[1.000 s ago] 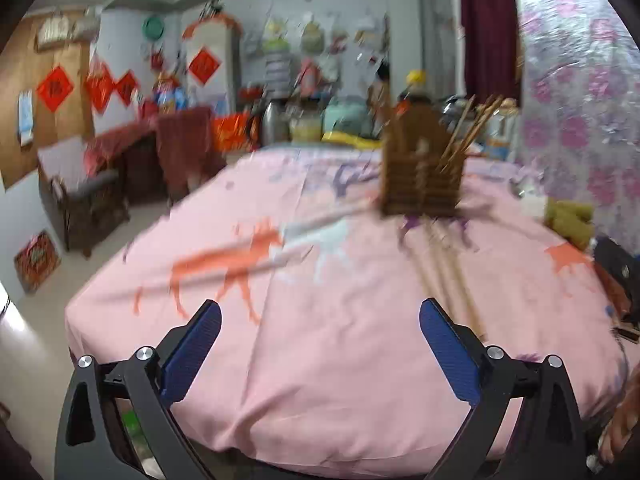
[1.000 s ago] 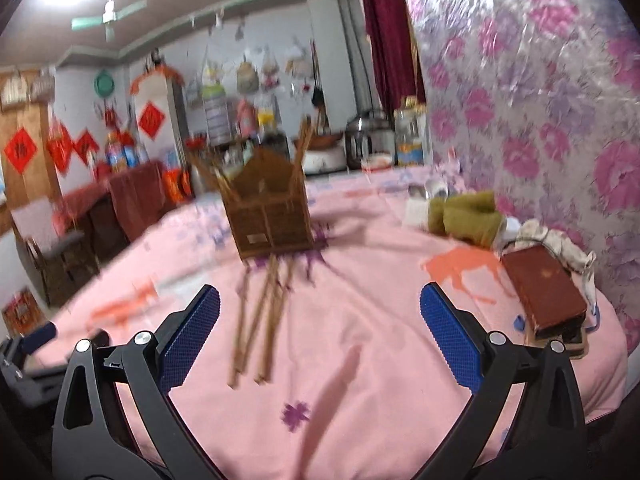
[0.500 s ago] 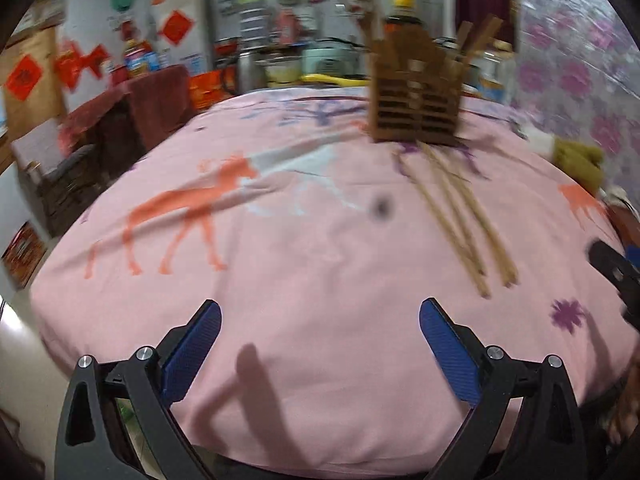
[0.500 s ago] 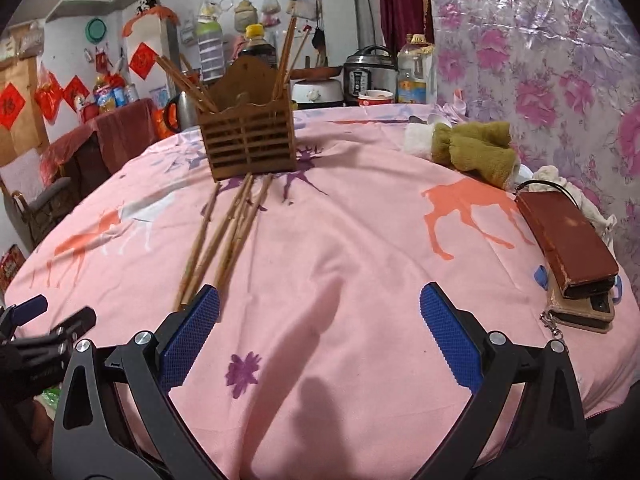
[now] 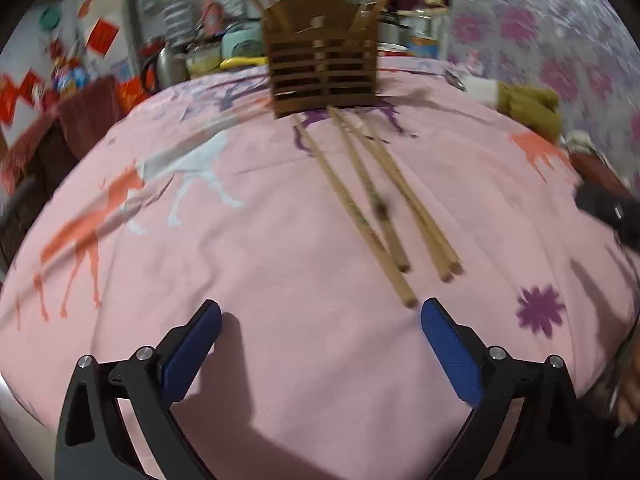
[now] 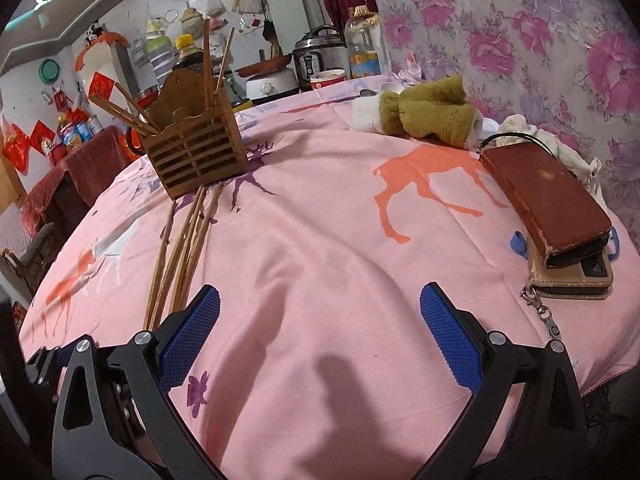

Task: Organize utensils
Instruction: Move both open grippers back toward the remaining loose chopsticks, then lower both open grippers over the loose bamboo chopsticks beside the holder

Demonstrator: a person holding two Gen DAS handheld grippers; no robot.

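Several wooden chopsticks (image 5: 372, 196) lie loose on the pink tablecloth, fanning out from a slatted wooden utensil holder (image 5: 324, 72) that has a few chopsticks standing in it. My left gripper (image 5: 320, 320) is open and empty, its right pad close to the nearest chopstick tip. In the right wrist view the chopsticks (image 6: 184, 248) lie just beyond the left pad of my right gripper (image 6: 320, 312), which is open and empty. The holder (image 6: 192, 152) stands behind them.
A red wallet on a tan phone case (image 6: 556, 216) lies at the table's right edge. An olive plush toy (image 6: 424, 112) sits at the back right. A rice cooker (image 6: 320, 56) and bottles stand behind the table. The floral wall is on the right.
Both grippers have moved forward and lower over the table. The chopsticks and holder appear larger and nearer. Both grippers stay open.
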